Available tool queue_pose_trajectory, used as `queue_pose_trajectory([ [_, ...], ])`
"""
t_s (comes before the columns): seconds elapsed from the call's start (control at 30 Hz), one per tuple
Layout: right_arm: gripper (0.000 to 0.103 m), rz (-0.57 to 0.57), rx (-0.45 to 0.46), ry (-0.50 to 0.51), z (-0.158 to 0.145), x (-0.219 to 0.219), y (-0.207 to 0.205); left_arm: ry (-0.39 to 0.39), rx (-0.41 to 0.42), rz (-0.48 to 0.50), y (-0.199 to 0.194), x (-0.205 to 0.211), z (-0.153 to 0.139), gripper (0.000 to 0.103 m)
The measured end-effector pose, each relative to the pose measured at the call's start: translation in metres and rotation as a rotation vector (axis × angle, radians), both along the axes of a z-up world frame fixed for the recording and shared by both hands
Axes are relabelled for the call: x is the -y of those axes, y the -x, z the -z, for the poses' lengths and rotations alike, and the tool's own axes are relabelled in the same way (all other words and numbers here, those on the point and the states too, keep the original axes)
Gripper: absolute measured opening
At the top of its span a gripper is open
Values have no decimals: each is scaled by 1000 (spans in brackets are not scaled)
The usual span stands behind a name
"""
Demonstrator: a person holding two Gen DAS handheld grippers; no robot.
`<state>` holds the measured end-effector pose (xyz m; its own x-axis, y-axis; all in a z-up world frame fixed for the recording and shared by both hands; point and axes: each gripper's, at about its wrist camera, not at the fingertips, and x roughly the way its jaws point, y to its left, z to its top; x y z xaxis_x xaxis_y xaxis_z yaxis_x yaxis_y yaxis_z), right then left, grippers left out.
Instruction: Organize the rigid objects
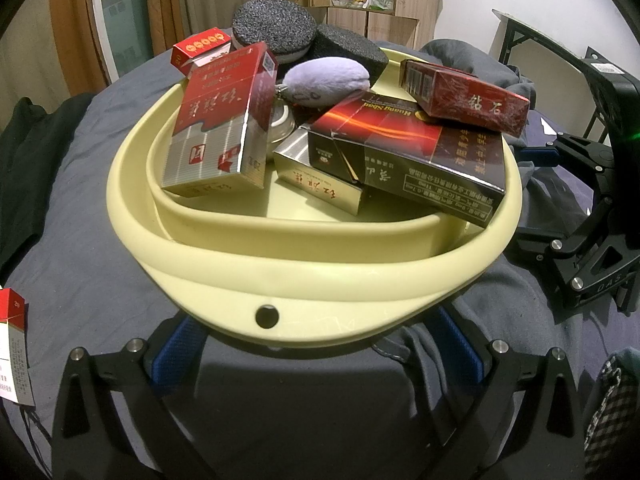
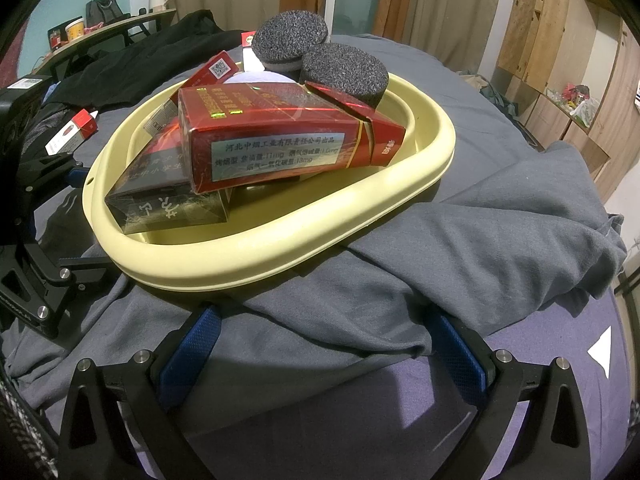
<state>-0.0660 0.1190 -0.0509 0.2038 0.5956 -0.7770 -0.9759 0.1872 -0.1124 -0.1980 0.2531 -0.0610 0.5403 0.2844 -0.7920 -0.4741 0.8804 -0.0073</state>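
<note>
Beside the cream basin (image 1: 280,276) of boxes, left gripper (image 1: 316,344) and right gripper (image 2: 320,344) (blue-padded) both spread wide, empty.

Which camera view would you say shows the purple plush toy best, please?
The left wrist view: there the purple plush toy lies in the cream basin nearly unobstructed, its stitched face visible. In the right wrist view only a pale sliver shows behind the red cigarette box.

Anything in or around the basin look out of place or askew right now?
Yes. The dark red cigarette box lies tilted on the large black and red carton, overhanging the cream plastic basin rim. A soft lilac plush toy sits among the rigid boxes. One red and white pack lies outside on the bedding.
</note>
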Motion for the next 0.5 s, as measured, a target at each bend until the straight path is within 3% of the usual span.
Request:
queue_pose_trajectory([
  [0.5,103,0,1,0,0,0,0,0,0,0,0,0,0,103],
])
